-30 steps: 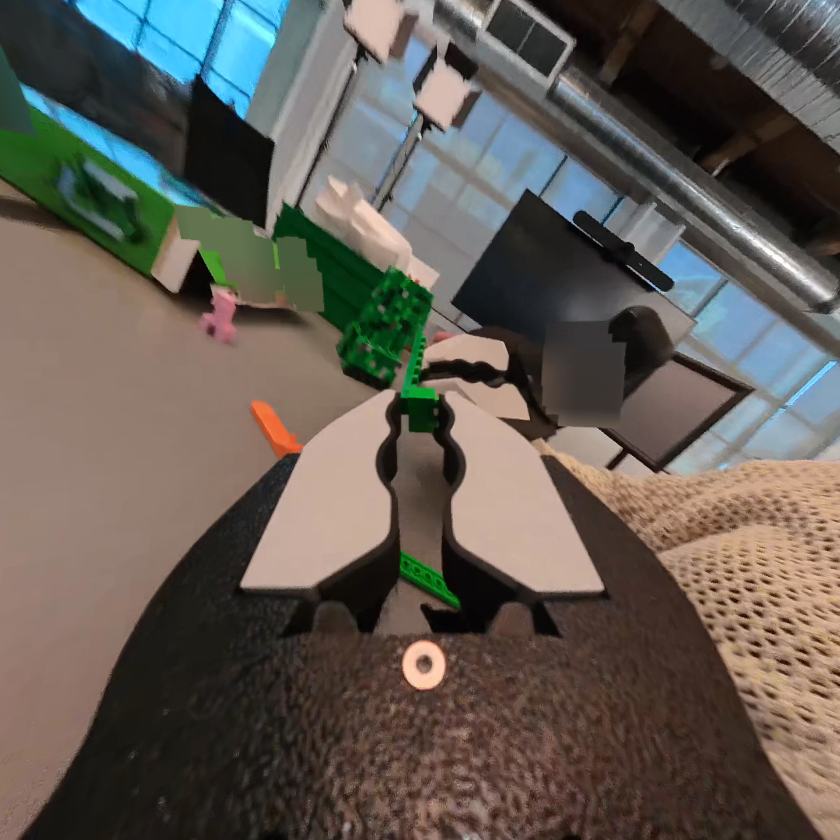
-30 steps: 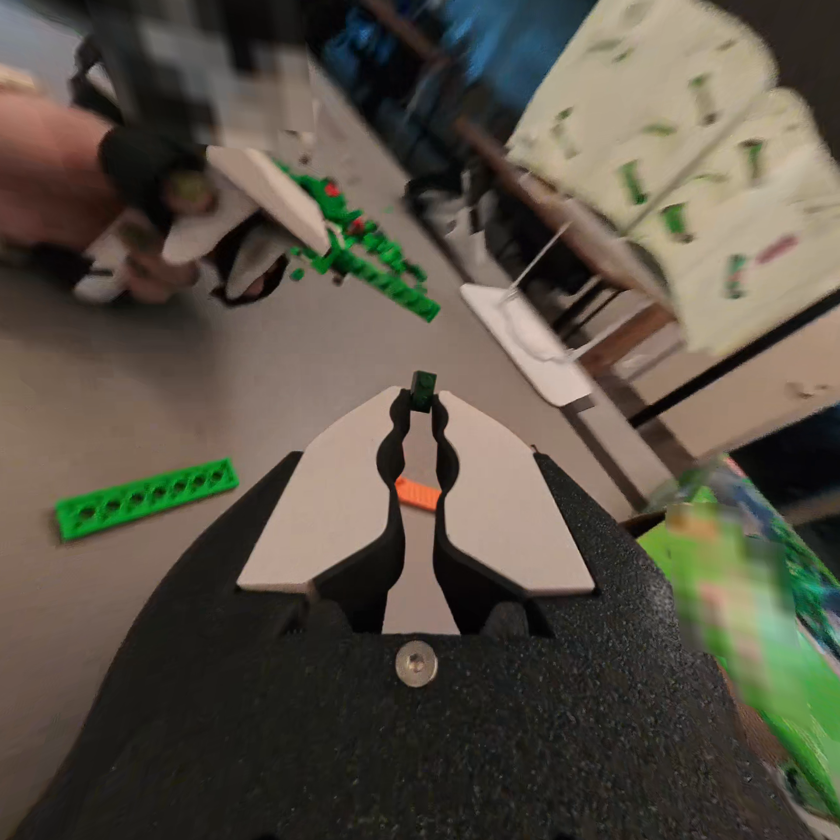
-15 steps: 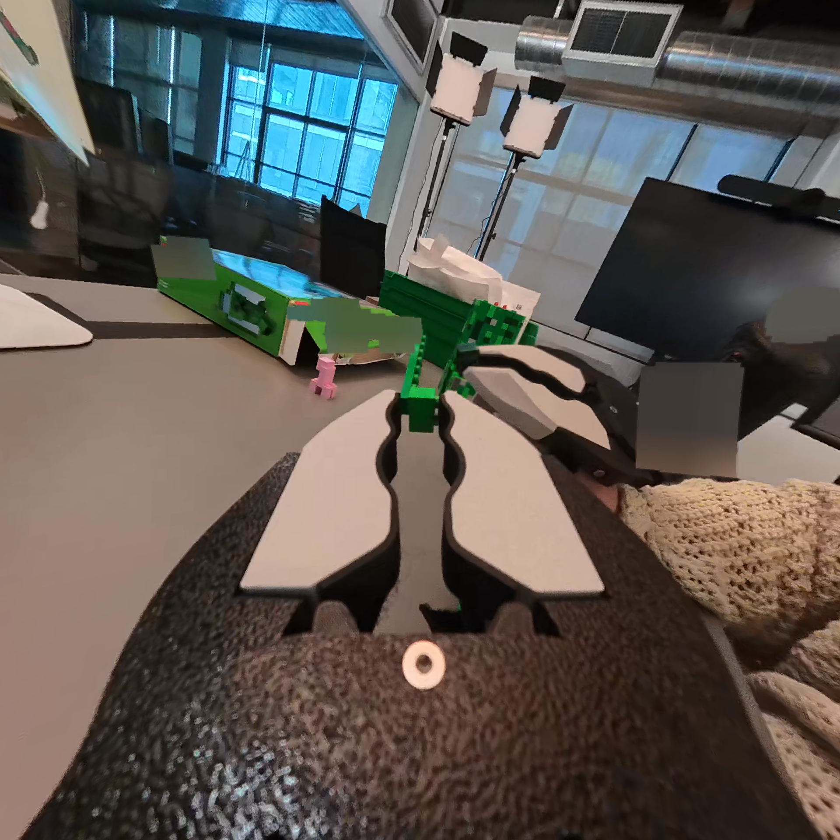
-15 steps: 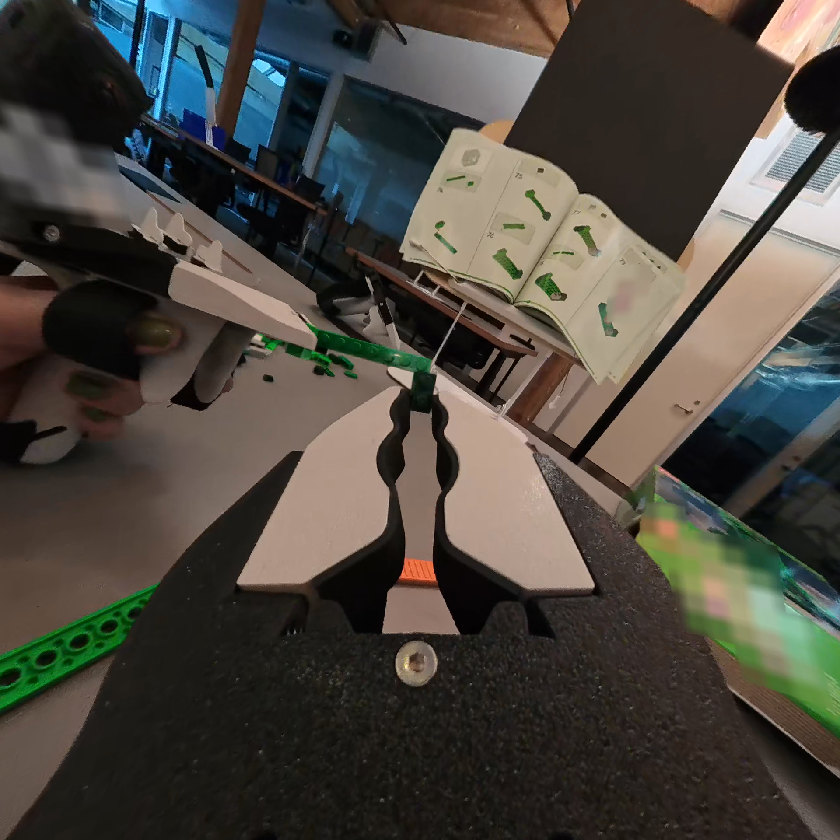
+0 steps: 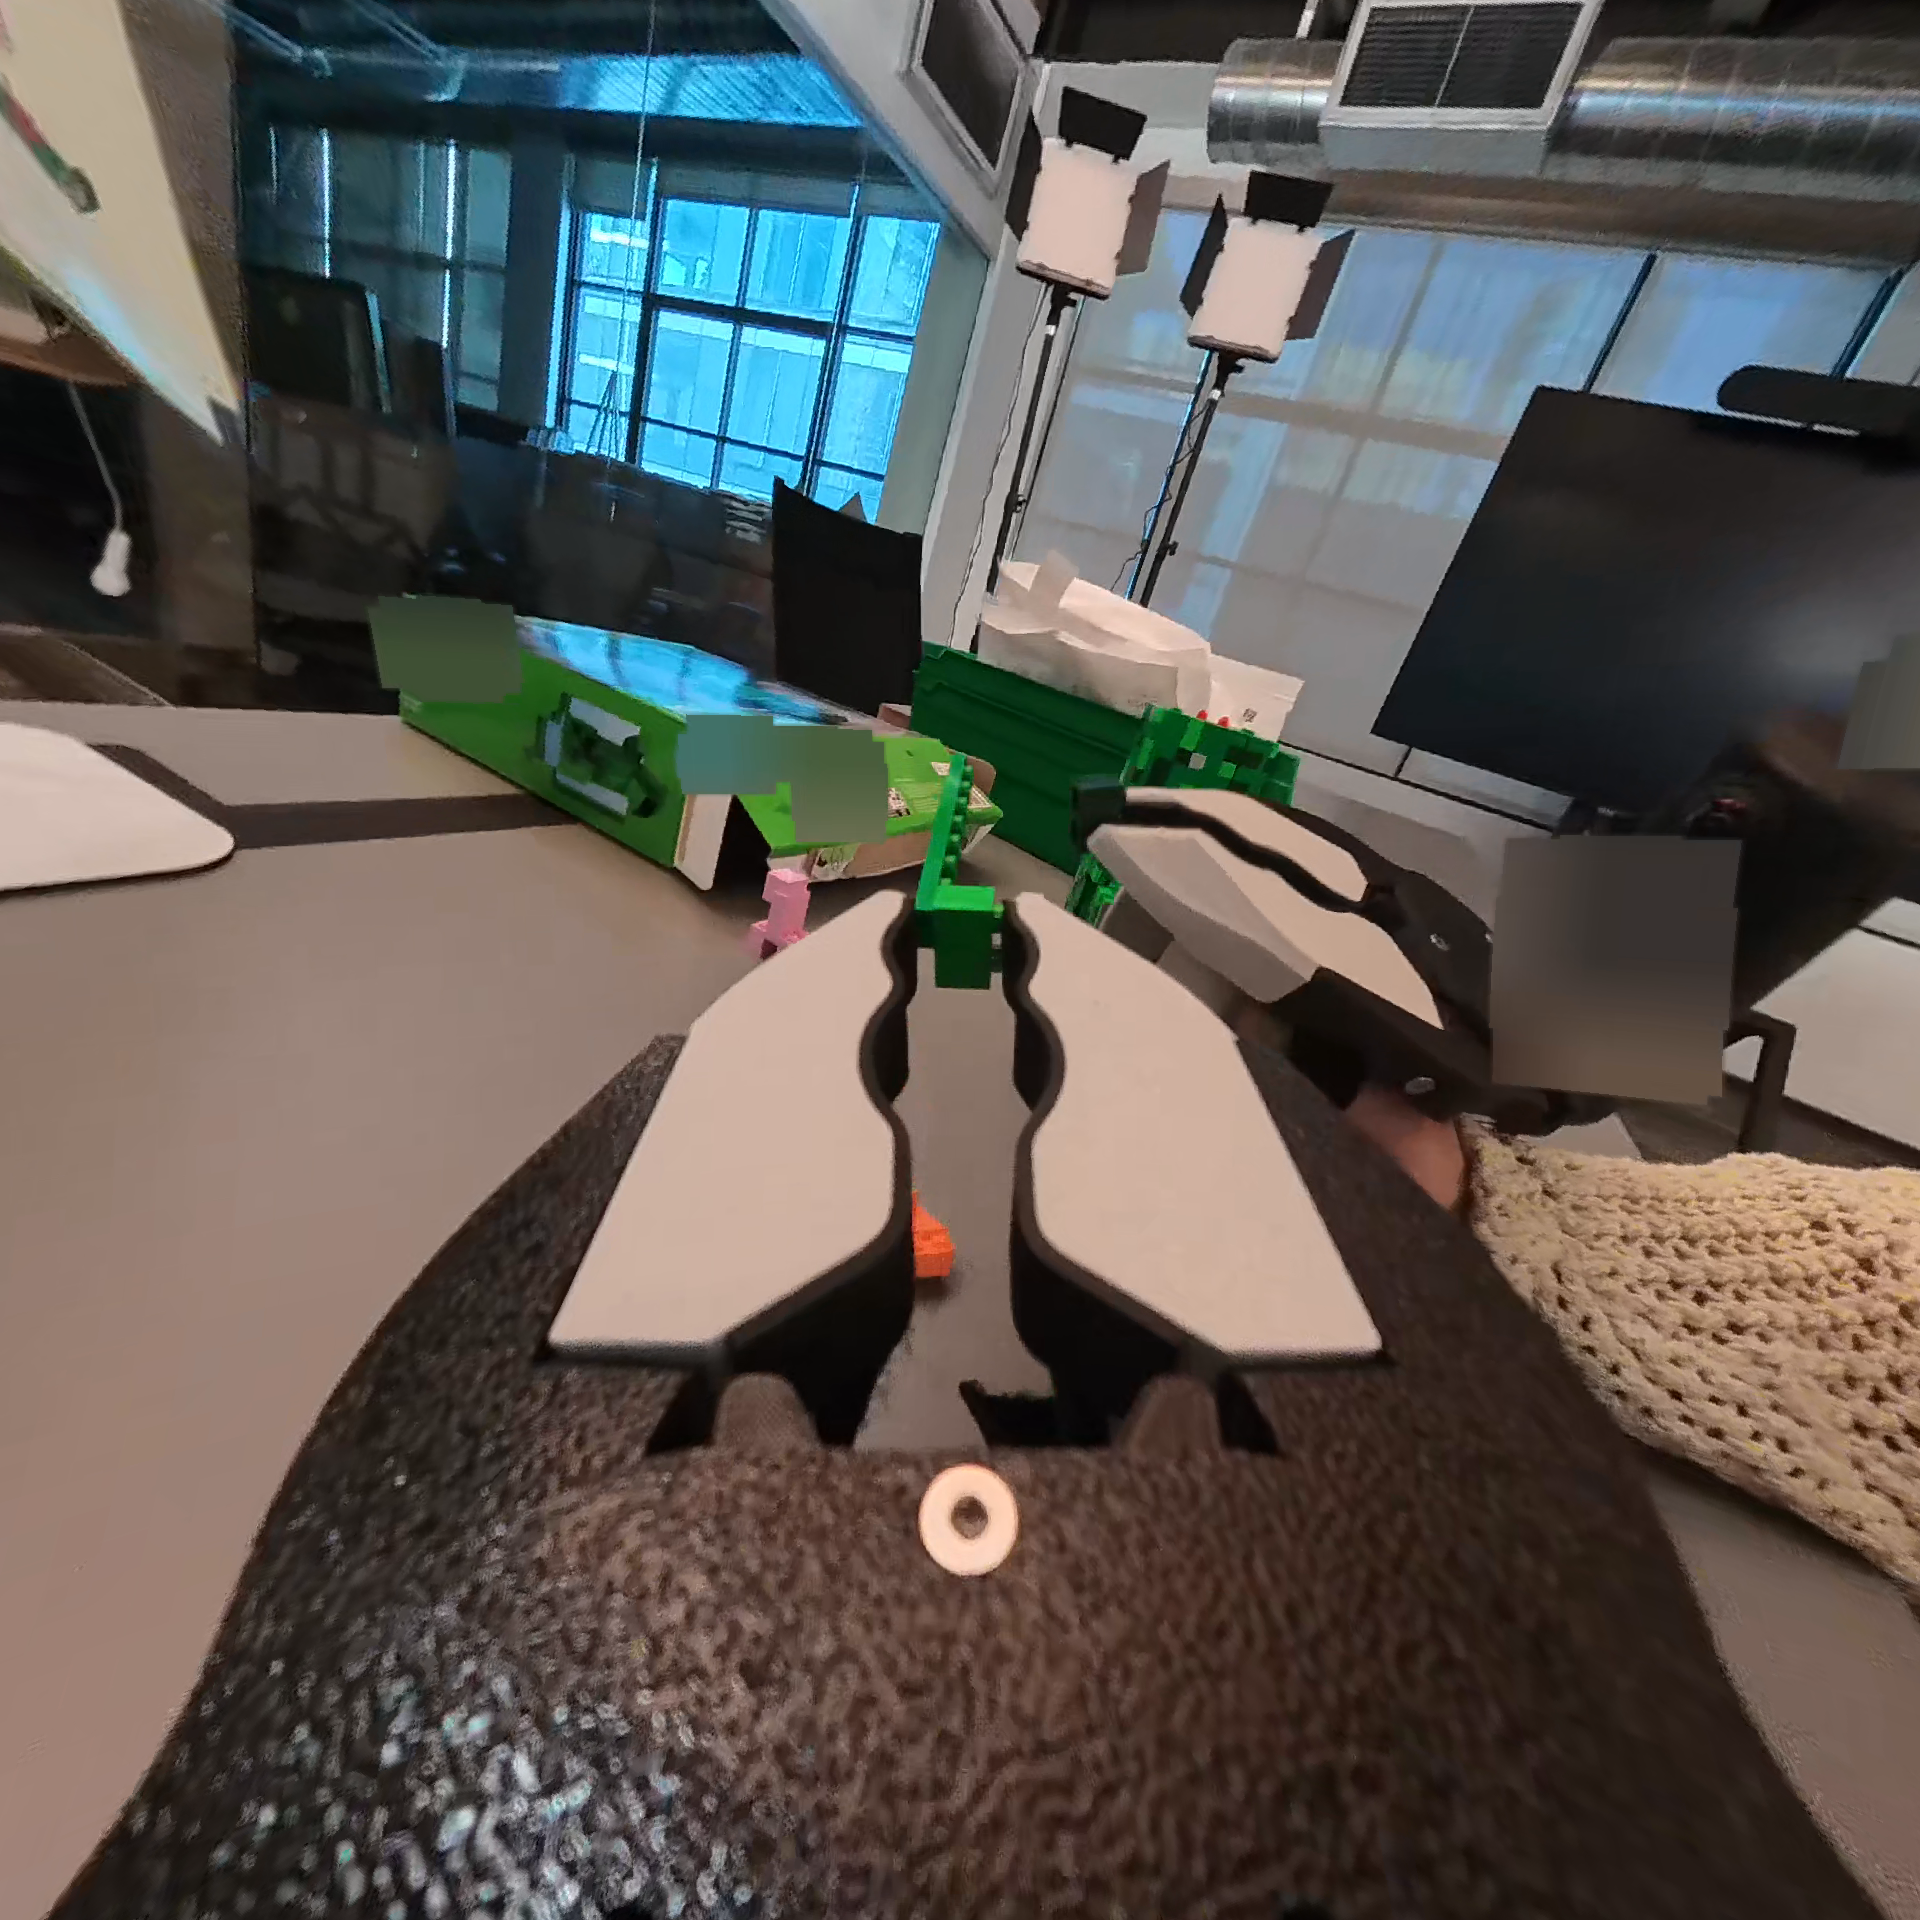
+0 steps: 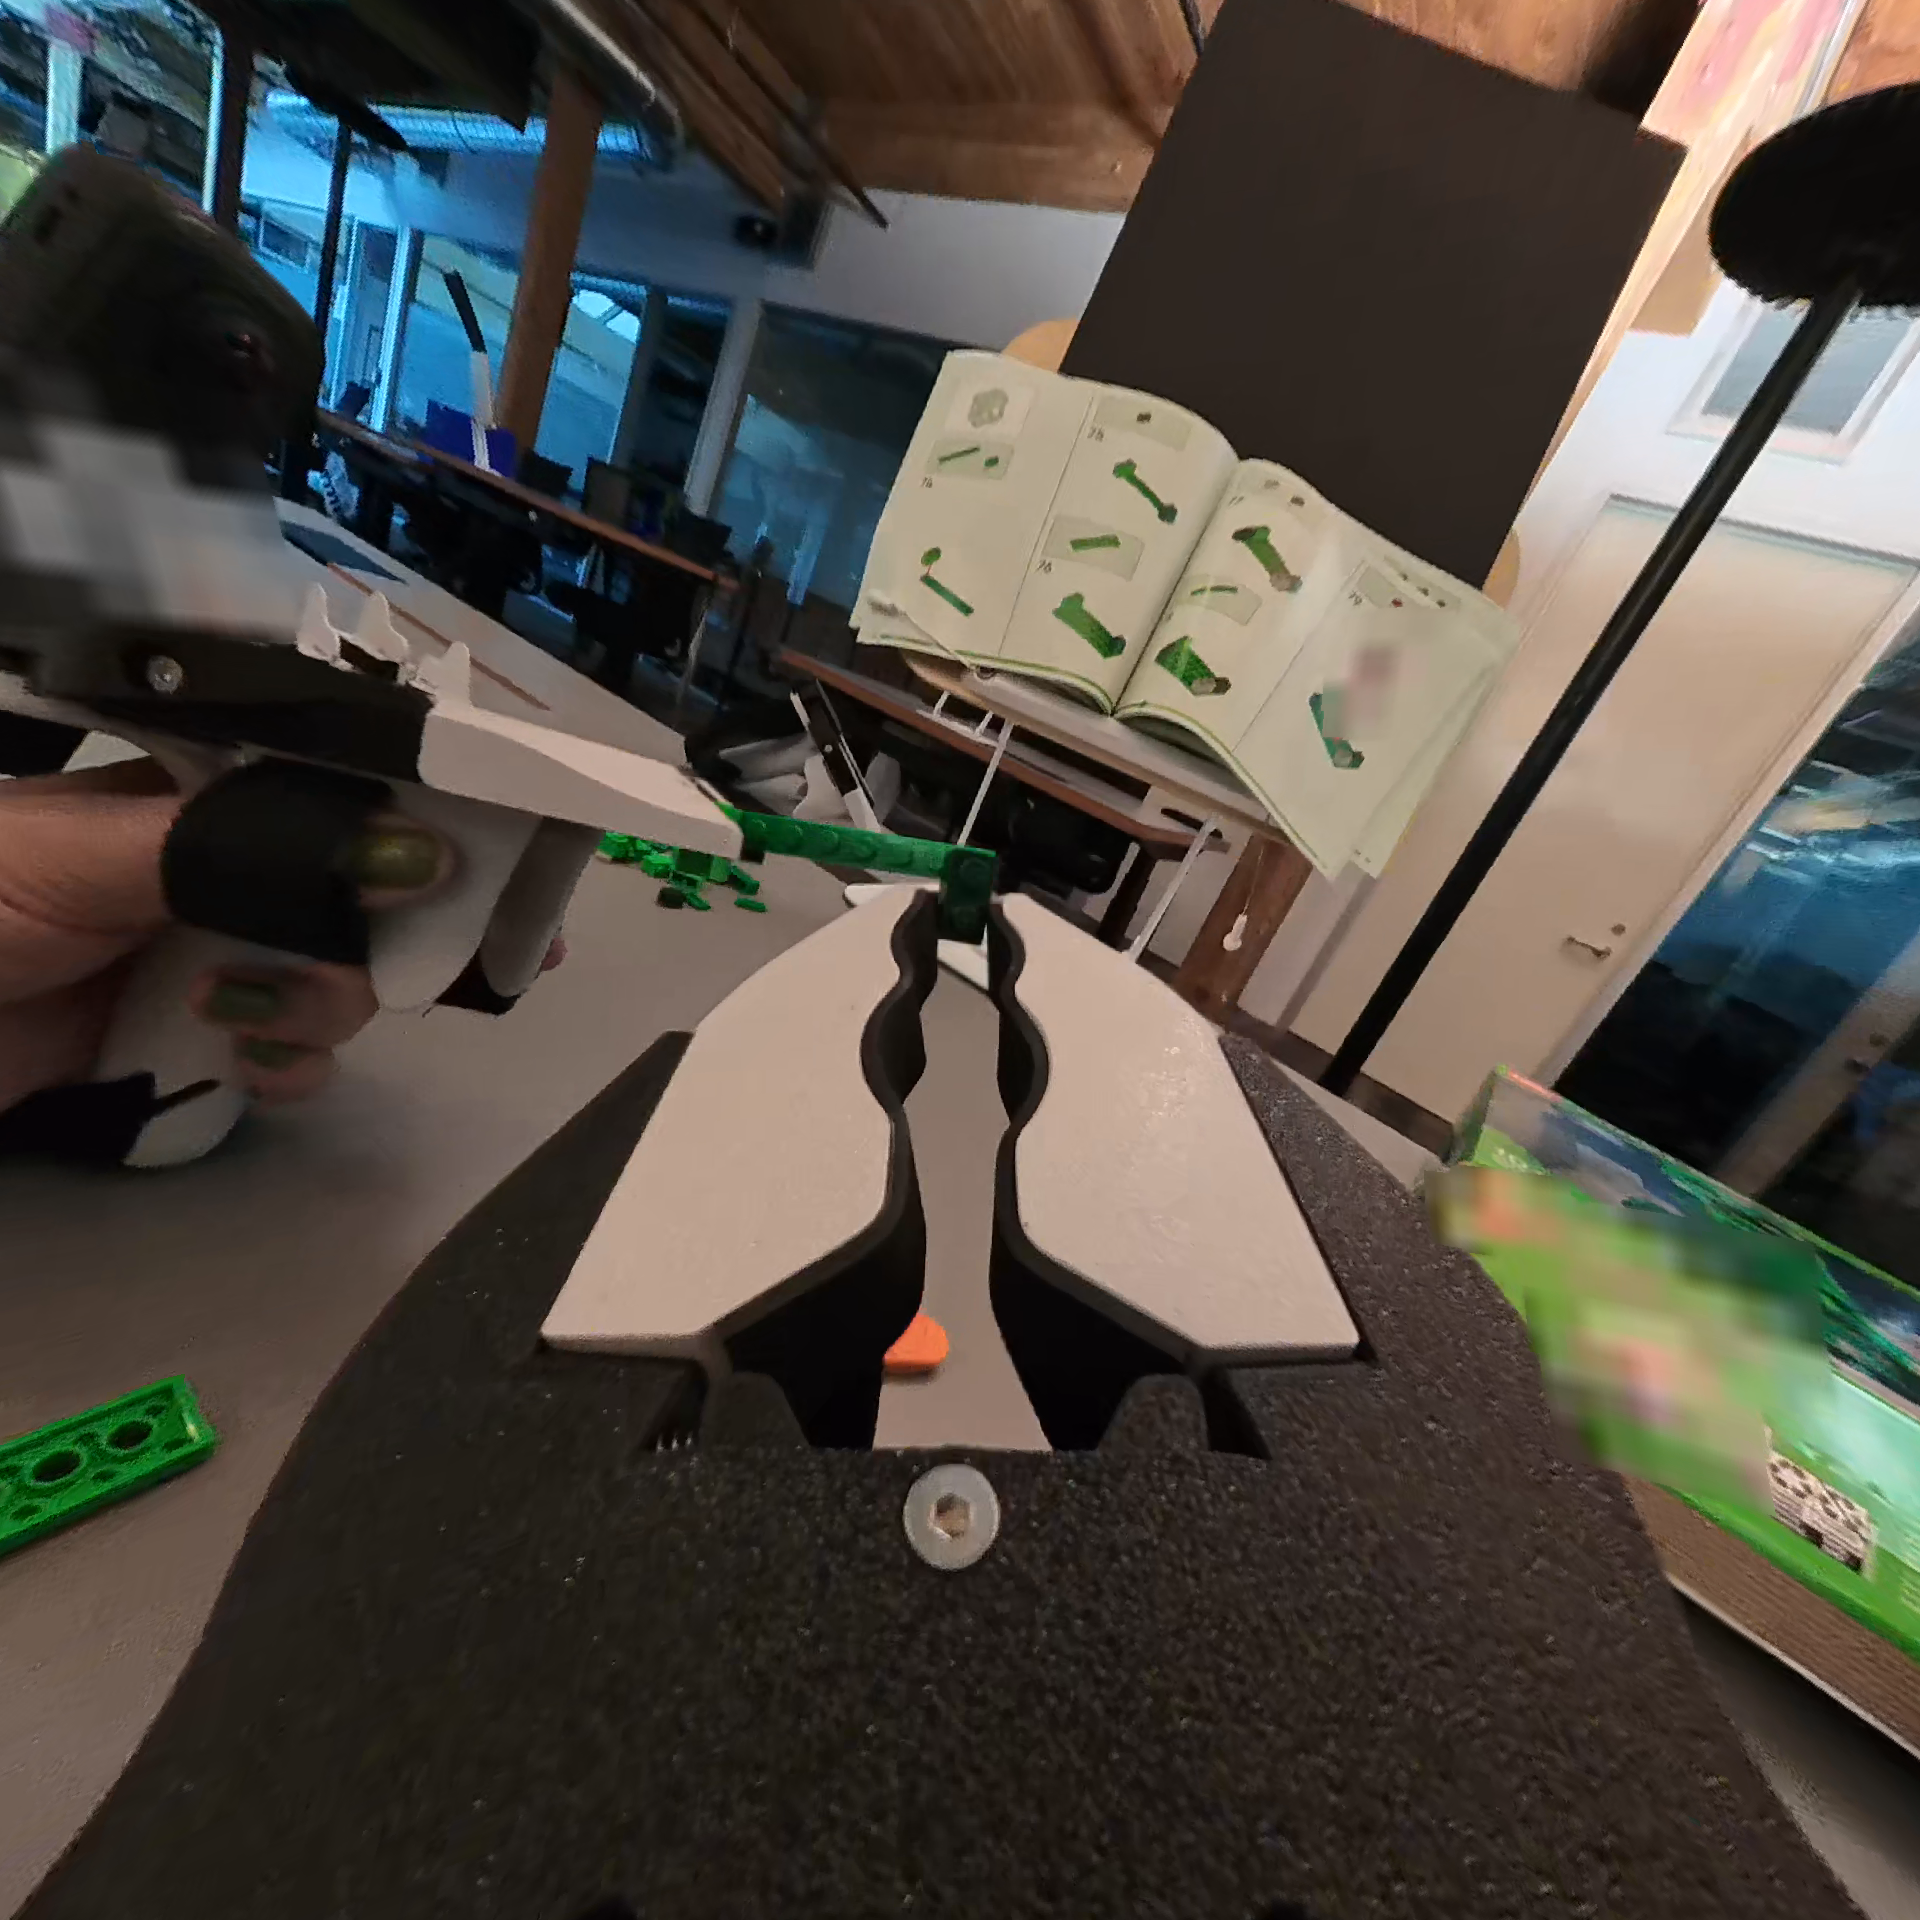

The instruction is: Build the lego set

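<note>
My left gripper (image 5: 961, 940) is shut on the brick end of a long green plate piece (image 5: 954, 831) that rises away from it, held above the grey table (image 5: 312, 1039). My right gripper (image 6: 961, 914) is shut on a small dark green piece (image 6: 964, 896), which meets the far tip of the long green plate (image 6: 852, 840) in the right wrist view. The right gripper also shows in the left wrist view (image 5: 1101, 831), and the left gripper in the right wrist view (image 6: 727, 821). A green lego build (image 5: 1216, 758) stands behind.
A green lego box (image 5: 623, 748) and a pink figure (image 5: 784, 909) lie at the back. An orange piece (image 5: 930, 1247) lies on the table below my fingers. A green holed plate (image 6: 94, 1455), loose green bricks (image 6: 686, 873), an open instruction booklet (image 6: 1164, 582) on a stand and a person's knitted sleeve (image 5: 1714, 1299) are in view. Tip to tip, the grippers are about 5 cm apart. Both grippers' tips are roughly 20 cm from the pink figure (image 5: 784, 909).
Both grippers have swung up level and come together. The small dark green piece in the right gripper has come to the tip of the long plate held by the left.
</note>
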Demonstrator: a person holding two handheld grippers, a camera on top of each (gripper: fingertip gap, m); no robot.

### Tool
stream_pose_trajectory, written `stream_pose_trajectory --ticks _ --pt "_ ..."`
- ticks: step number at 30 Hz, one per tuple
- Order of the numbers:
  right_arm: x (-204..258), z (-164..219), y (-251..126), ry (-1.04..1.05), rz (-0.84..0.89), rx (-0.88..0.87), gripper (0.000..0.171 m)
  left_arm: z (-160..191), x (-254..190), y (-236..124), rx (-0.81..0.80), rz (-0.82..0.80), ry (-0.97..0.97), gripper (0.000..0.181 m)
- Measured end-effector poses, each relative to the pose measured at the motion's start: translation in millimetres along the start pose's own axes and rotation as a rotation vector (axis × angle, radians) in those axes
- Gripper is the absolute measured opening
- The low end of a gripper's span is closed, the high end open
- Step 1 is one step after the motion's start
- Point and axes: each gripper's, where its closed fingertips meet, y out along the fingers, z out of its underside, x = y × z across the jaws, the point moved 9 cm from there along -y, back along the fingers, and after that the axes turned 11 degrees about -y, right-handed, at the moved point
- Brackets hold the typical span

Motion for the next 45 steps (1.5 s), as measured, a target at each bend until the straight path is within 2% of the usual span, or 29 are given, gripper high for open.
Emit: stream_pose_trajectory --ticks 10,18,26,35,38,40,45 --pt "-2.6 4.5 8.5 0.007 0.007 -0.001 0.008 2.0 -6.9 0.8 0.013 0.057 0.040 0.015" --pt "-1.3 4.9 9.5 -0.005 0.004 0.008 0.008 2.8 -9.4 0.5 0.031 0.036 0.086 0.015" --pt "1.7 6.2 12.6 -0.029 0.002 0.052 0.008 6.0 -19.4 3.1 0.072 0.028 0.230 0.015" --pt "-0.9 11.5 14.7 0.009 -0.005 0.120 0.008 4.1 -21.0 0.3 0.113 -0.094 0.423 0.015" --pt "0.0 15.6 16.1 -0.019 -0.069 0.166 0.008 0.2 -20.8 -4.4 0.107 -0.111 0.503 0.015" --pt "0.4 19.9 15.4 -0.033 -0.170 0.208 0.008 -3.4 -19.9 -8.3 0.102 -0.127 0.553 0.015" --pt "-4.1 23.3 5.8 -0.043 -0.595 0.481 0.008 -10.0 -16.2 -15.0 0.115 -0.152 0.599 0.015"
